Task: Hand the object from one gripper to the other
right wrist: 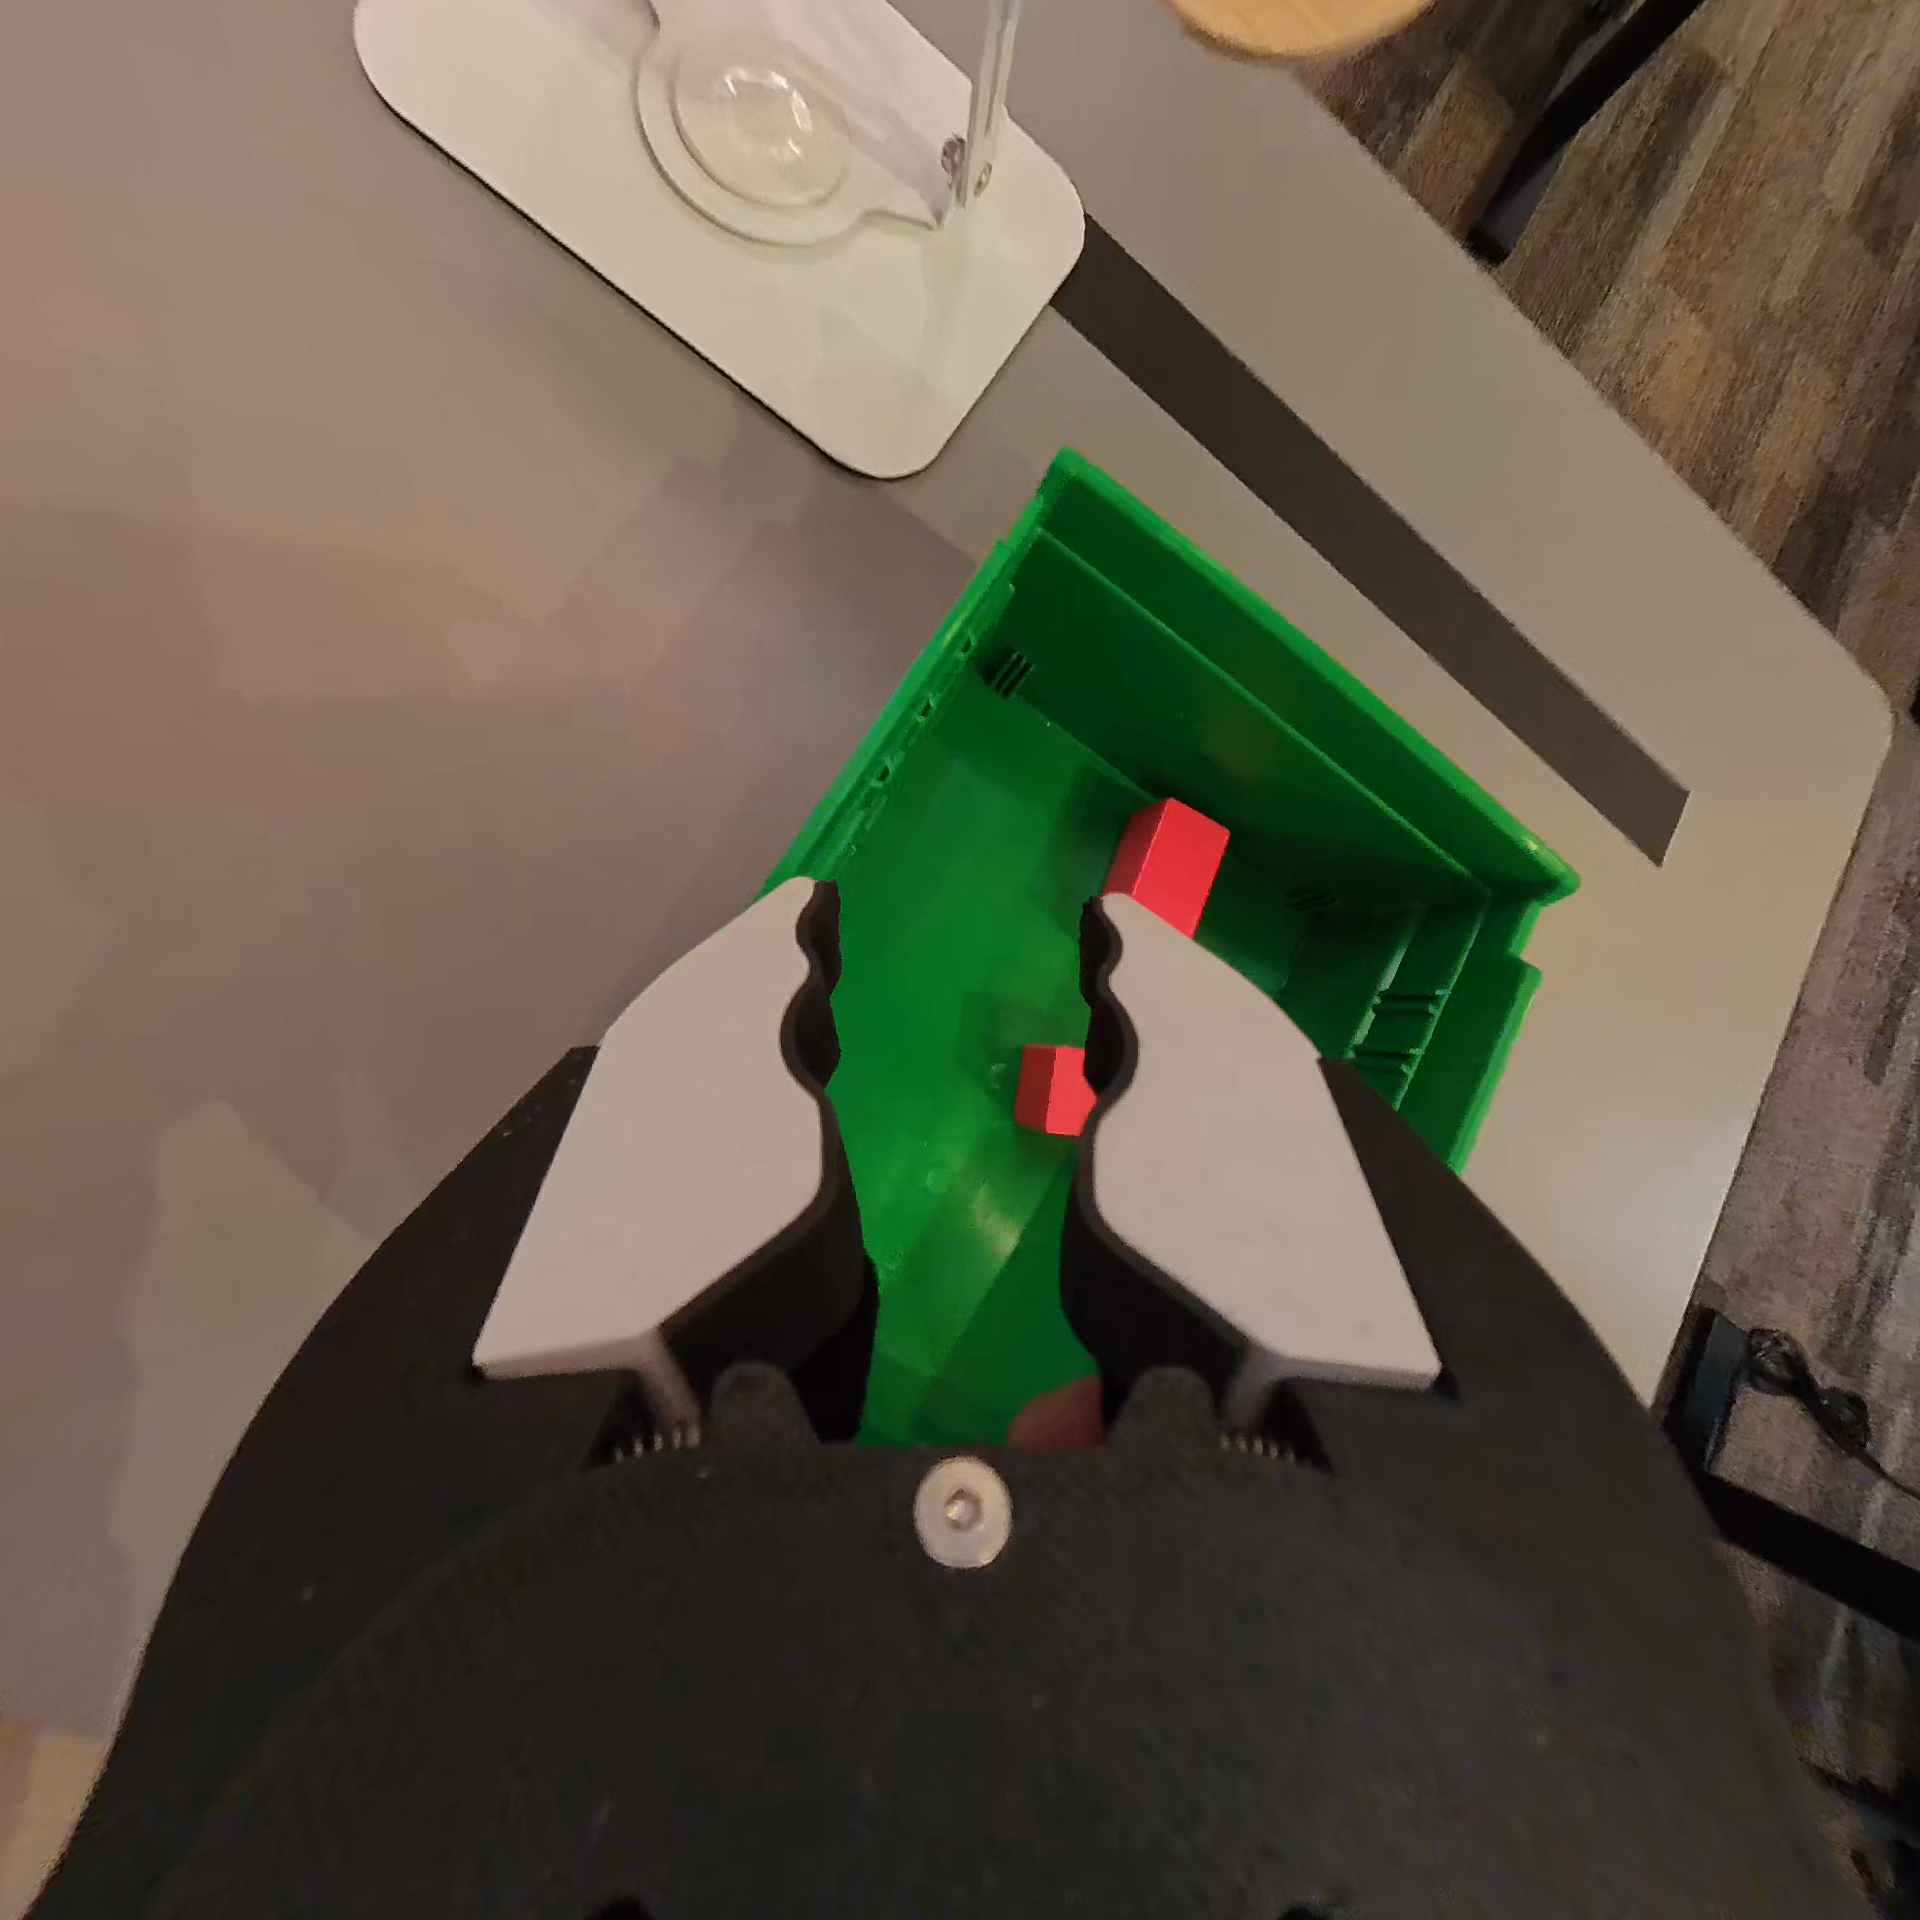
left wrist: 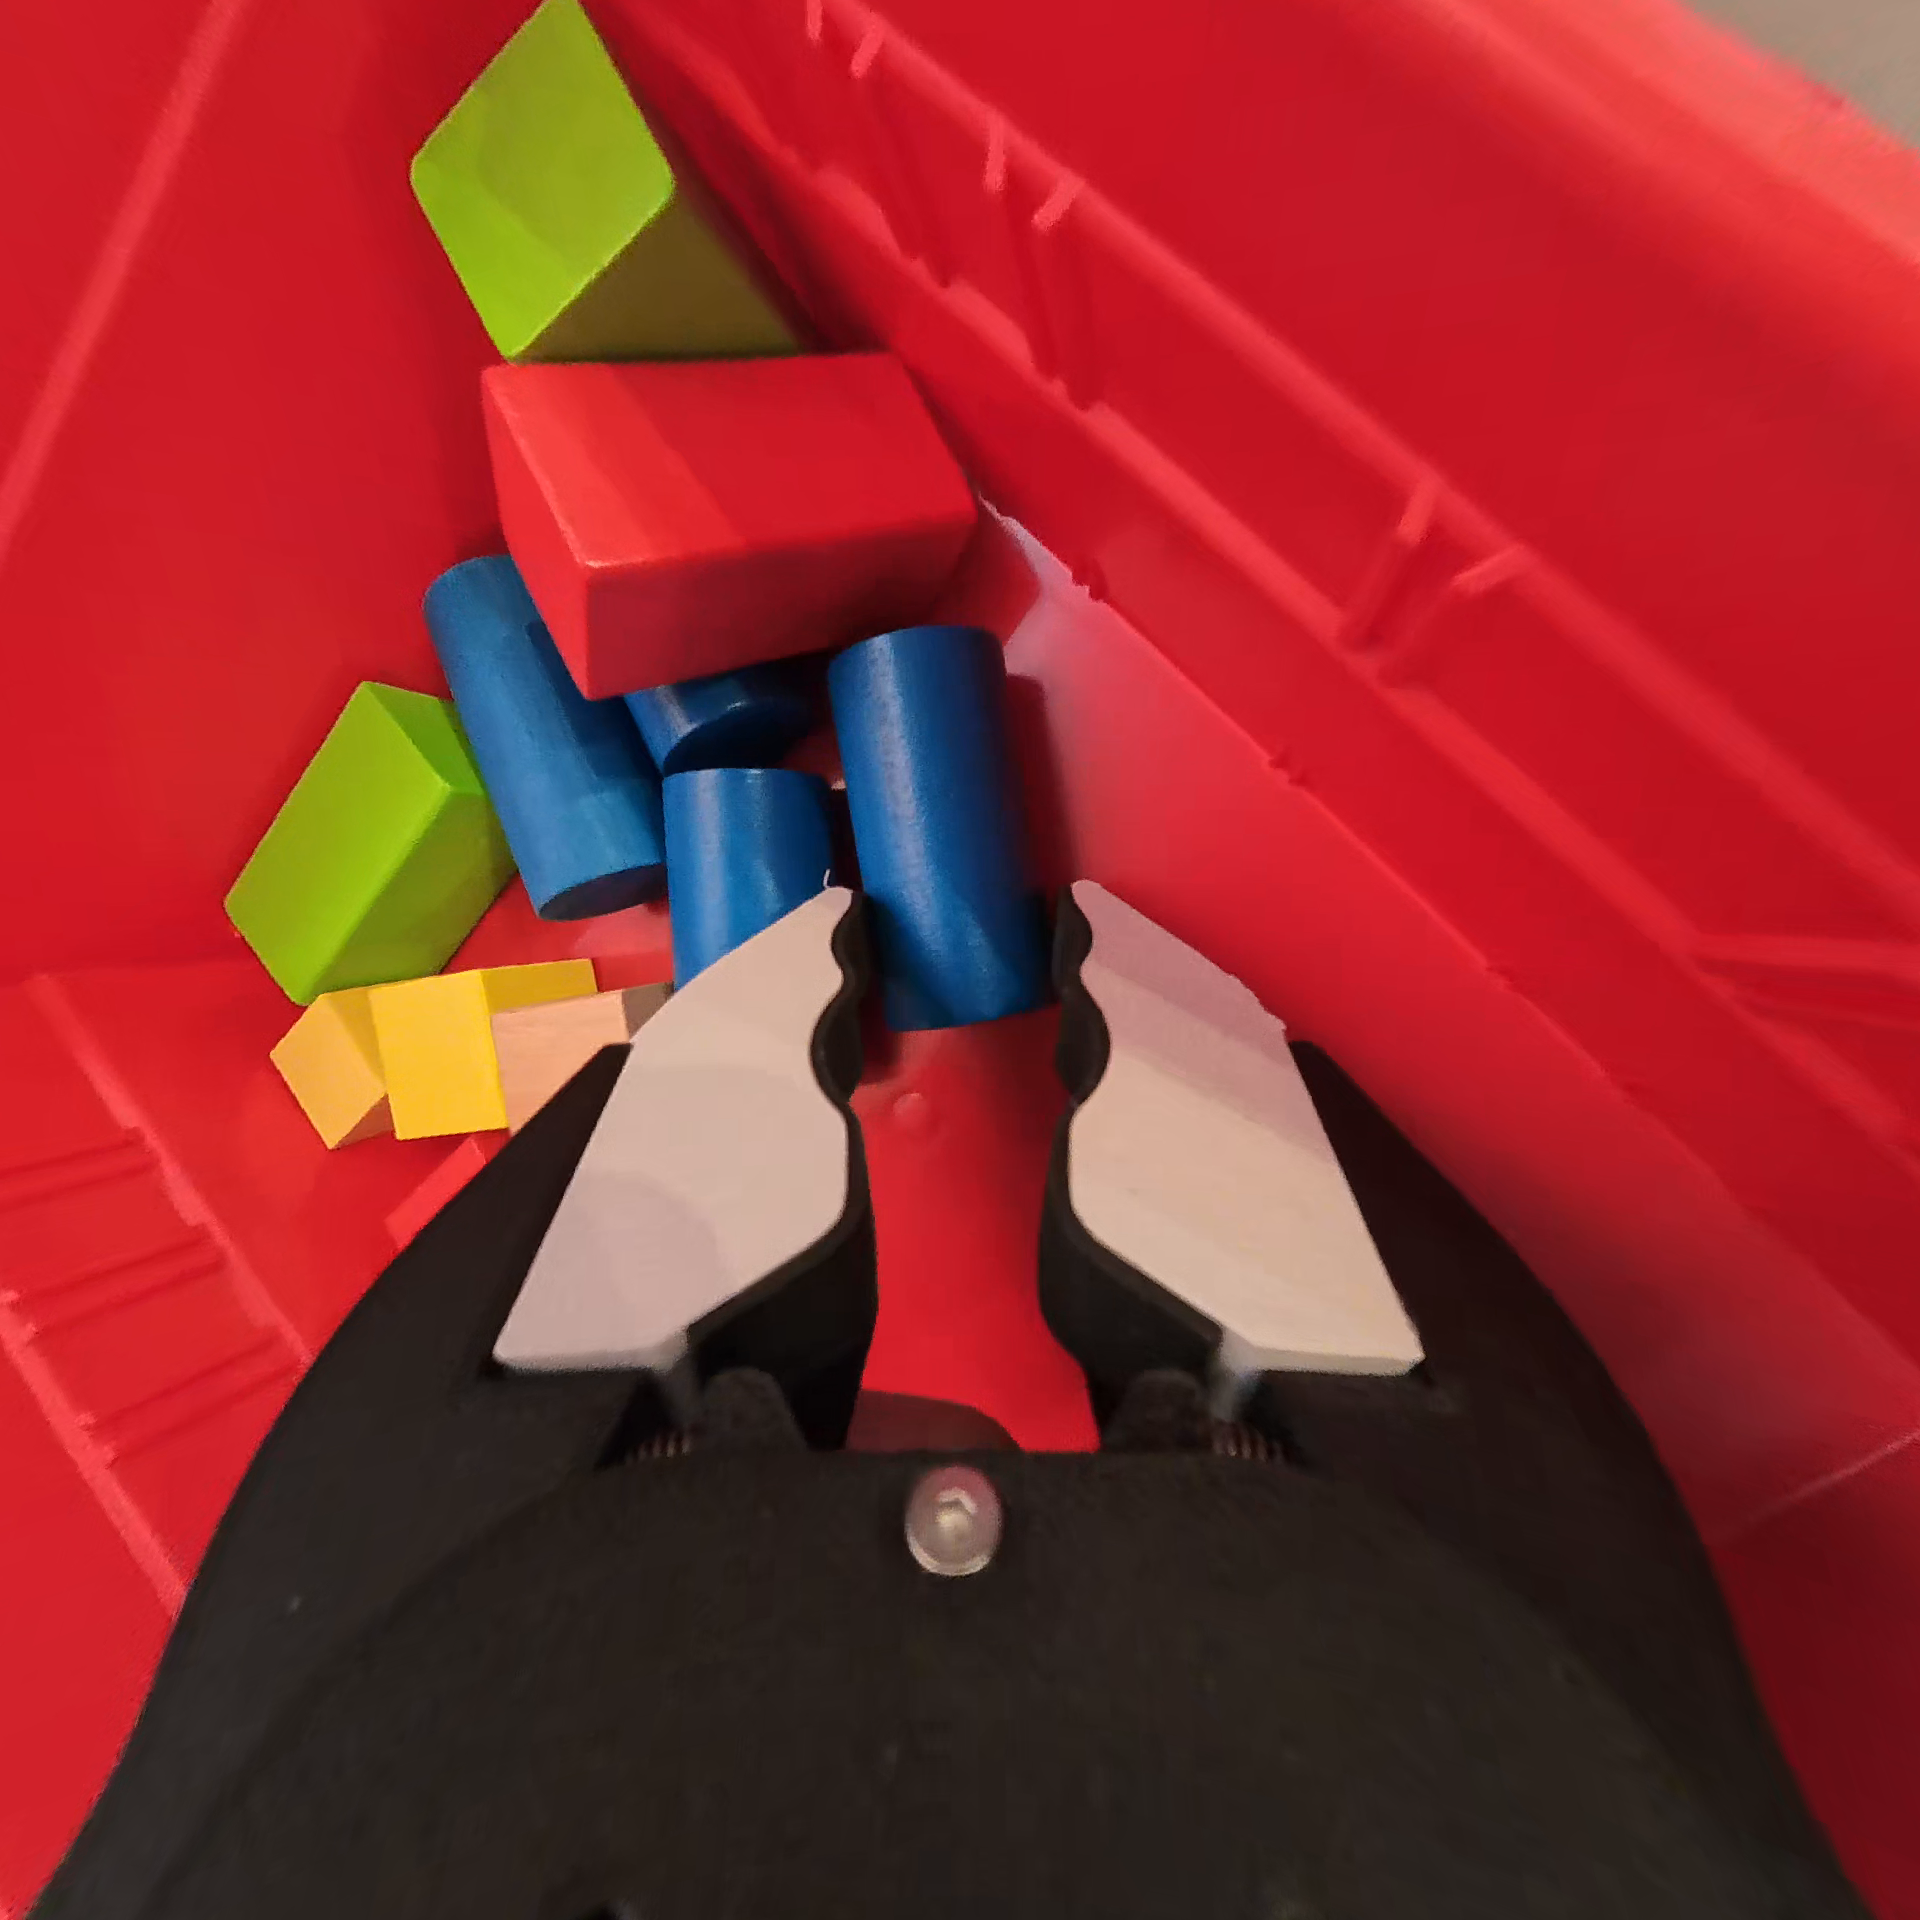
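In the left wrist view my left gripper is open inside a red bin. Its fingertips stand on either side of the near end of a blue cylinder; I cannot tell if they touch it. More blue cylinders, a red block, two green blocks, yellow blocks and a plain wooden block lie in the bin. In the right wrist view my right gripper is open and empty above a green bin holding two red blocks.
The green bin stands on a grey table near its right edge. A white mat with a clear glass piece lies at the back. A dark strip runs along the table. Patterned floor lies beyond.
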The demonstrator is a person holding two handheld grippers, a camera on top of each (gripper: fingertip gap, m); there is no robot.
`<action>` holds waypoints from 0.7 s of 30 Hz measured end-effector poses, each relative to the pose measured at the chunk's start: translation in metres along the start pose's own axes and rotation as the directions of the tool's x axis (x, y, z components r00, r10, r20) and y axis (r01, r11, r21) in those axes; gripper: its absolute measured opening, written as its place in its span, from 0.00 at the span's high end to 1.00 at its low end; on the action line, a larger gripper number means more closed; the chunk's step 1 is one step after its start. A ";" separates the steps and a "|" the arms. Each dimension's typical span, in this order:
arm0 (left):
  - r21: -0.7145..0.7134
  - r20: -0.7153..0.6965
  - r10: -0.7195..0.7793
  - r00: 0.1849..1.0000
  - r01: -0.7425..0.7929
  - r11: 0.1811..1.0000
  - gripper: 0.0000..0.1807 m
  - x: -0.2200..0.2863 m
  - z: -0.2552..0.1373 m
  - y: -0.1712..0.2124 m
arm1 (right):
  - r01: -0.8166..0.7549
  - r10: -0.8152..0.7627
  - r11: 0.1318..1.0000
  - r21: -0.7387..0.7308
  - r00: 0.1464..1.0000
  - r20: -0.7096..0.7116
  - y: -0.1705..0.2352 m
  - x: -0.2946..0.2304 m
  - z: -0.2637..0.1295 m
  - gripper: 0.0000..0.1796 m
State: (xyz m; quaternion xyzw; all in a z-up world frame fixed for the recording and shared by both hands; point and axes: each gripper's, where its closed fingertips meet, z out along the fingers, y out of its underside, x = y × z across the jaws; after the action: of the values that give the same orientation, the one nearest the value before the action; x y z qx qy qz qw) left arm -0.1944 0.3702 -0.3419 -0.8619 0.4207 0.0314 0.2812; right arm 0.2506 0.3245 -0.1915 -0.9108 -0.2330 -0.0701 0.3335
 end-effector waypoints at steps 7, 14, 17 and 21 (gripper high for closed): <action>0.152 -0.082 -0.153 0.985 0.164 0.975 0.82 -0.012 -0.015 -0.013 | 0.130 -0.122 0.974 0.186 0.991 -0.052 -0.052 -0.033 -0.035 0.77; 0.487 -0.363 -0.201 0.910 0.369 0.792 0.82 -0.017 -0.087 -0.060 | -0.025 -0.211 0.843 0.538 0.904 0.372 -0.118 -0.153 -0.080 0.77; 0.620 -0.454 -0.106 0.885 0.399 0.676 0.82 -0.002 -0.138 -0.098 | -0.177 -0.216 0.791 0.585 0.814 0.539 -0.133 -0.191 -0.093 0.76; 0.743 -0.430 0.070 0.900 0.308 0.594 0.82 0.047 -0.187 -0.141 | -0.223 -0.246 0.780 0.585 0.750 0.614 -0.134 -0.226 -0.089 0.75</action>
State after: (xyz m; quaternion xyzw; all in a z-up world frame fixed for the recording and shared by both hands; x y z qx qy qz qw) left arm -0.0937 0.3102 -0.1340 -0.6578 0.3795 -0.3626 0.5402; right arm -0.0089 0.2718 -0.1101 -0.7091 -0.3509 0.3361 0.5109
